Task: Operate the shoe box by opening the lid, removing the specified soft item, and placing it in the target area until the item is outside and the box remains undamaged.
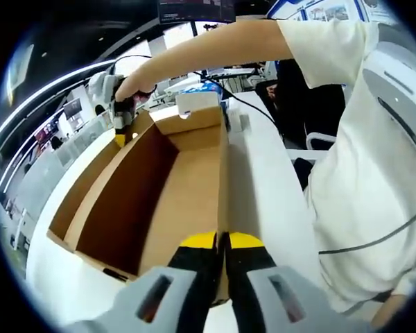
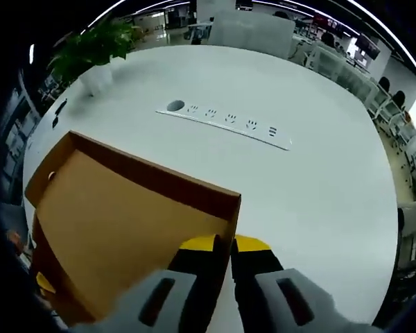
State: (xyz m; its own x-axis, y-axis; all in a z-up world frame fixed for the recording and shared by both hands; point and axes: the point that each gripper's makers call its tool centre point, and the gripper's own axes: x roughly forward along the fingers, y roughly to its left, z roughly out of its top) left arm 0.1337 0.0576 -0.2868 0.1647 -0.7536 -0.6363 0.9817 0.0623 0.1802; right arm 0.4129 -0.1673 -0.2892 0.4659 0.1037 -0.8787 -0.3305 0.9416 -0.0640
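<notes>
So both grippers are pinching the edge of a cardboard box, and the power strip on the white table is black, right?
Nearly. The left gripper and the right gripper do pinch the cardboard box edge, but the power strip on the table is white, not black, as the right gripper view shows.

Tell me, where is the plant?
In the right gripper view, the potted plant stands at the upper left on the white table, beyond the cardboard box.

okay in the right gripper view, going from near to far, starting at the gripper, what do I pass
right gripper, shut on the box wall → cardboard box → bare white table → power strip → potted plant at the far edge.
</notes>
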